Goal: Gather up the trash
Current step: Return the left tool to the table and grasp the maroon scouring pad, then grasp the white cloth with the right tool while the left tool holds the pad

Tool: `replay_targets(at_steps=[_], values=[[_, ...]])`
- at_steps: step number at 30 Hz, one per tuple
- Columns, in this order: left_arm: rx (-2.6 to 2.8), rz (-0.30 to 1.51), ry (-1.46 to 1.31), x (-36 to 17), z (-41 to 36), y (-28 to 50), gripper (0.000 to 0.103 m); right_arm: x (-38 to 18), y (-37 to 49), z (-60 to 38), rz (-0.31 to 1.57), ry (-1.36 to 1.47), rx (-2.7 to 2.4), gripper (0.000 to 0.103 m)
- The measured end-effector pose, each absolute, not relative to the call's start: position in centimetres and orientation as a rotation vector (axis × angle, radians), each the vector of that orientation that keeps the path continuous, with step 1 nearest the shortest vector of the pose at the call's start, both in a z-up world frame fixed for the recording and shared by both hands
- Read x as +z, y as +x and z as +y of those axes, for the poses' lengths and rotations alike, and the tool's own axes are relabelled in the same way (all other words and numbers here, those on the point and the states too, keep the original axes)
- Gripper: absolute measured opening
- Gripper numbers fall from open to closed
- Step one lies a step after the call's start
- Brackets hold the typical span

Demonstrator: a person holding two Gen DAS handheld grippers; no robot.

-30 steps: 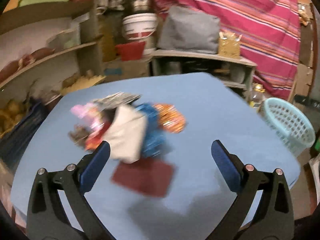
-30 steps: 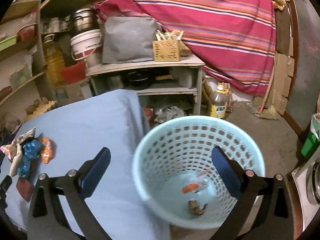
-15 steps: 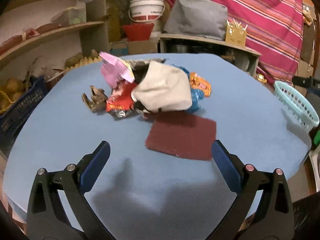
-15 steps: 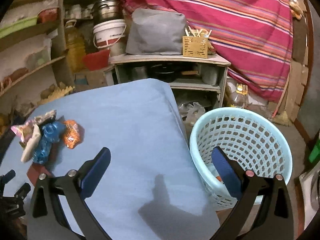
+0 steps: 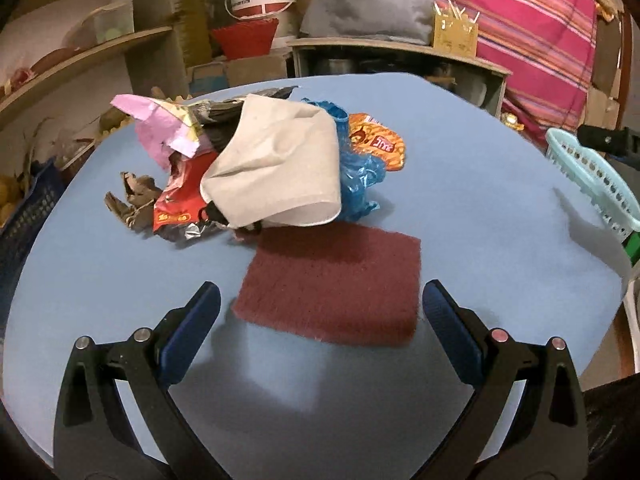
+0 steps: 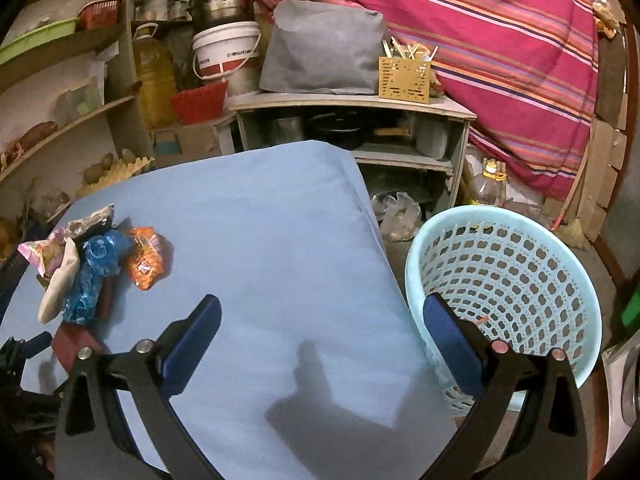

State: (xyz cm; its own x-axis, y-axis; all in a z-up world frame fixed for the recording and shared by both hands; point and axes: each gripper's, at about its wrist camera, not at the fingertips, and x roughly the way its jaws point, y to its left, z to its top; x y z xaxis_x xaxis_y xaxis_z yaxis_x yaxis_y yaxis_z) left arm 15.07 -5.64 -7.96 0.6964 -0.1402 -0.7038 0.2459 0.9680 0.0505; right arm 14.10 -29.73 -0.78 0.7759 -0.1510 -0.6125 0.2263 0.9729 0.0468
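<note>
A heap of trash lies on the blue table point(image 5: 480, 200): a beige paper point(image 5: 276, 172) on top, a pink wrapper point(image 5: 164, 132), a red foil packet point(image 5: 180, 200), a blue plastic bag point(image 5: 356, 172), an orange packet point(image 5: 376, 140) and brown scraps point(image 5: 128, 200). A dark red scouring pad point(image 5: 336, 284) lies flat in front of the heap. My left gripper point(image 5: 320, 316) is open and empty, just short of the pad. My right gripper point(image 6: 320, 328) is open and empty above the table's right edge, beside the light blue basket point(image 6: 516, 264) on the floor. The heap also shows in the right wrist view point(image 6: 92, 268).
Wooden shelves point(image 6: 60, 120) with jars, a white bucket point(image 6: 228, 56) and an oil bottle stand behind the table. A low cabinet point(image 6: 352, 120) carries a grey bag. A striped red cloth point(image 6: 500, 40) hangs at the back right. A bottle point(image 6: 488, 188) stands on the floor.
My left gripper has dropped lower and closer to the scouring pad. My right gripper has moved left from over the basket to over the table edge. Both stay open.
</note>
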Motion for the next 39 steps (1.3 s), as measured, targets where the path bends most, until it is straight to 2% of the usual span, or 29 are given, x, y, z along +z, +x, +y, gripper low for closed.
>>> replay_targets(at_steps=[7,13,23,31,39], values=[[-0.261,0.825,0.123,-8.3,-5.9,16.2,0.097,-0.8,14.3,-29.6,0.657,0.128,-0.19,0.099],[-0.286,0.813,0.129,-8.5,-5.9,16.1,0.087,-1.2,14.7,-28.9,0.67,0.118,-0.182,0.099],[-0.293,0.793,0.132,-8.1,-4.1,13.8,0.086,-1.0,15.1,-26.5,0.657,0.059,-0.155,0.099],[-0.271,0.712,0.103,-5.0,-0.9,11.2,0.086,-0.8,16.1,-23.6,0.654,0.035,-0.106,0.099],[-0.108,0.613,0.044,-0.6,5.3,13.1,0.086,-0.1,16.9,-19.5,0.619,0.003,-0.048,0.099]])
